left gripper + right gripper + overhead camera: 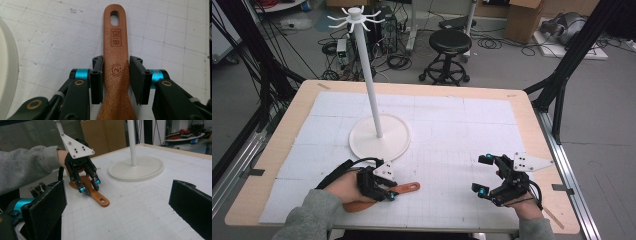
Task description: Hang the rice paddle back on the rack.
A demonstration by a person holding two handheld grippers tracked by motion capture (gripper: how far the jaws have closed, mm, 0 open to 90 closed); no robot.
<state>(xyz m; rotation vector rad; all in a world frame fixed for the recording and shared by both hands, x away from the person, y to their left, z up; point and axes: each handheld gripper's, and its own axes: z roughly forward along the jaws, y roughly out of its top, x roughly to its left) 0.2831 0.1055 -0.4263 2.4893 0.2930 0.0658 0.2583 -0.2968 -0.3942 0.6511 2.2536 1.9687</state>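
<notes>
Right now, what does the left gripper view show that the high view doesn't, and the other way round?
Left gripper view: the stamped marks on the wooden spatula, with the jaws on either side of its handle. High view: the hooks atop the white stand, a black stool and the open right hand-held gripper. Both: the spatula, the left hand-held gripper, the stand's round base and the gridded mat.

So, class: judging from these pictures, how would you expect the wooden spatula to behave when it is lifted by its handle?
The wooden spatula looks like solid wood, so probably stiff, not floppy. It lies flat, so it is unlikely to roll. The left gripper straddles the narrow handle while the wider blade end lies behind, so it may tip blade-down when lifted.
</notes>
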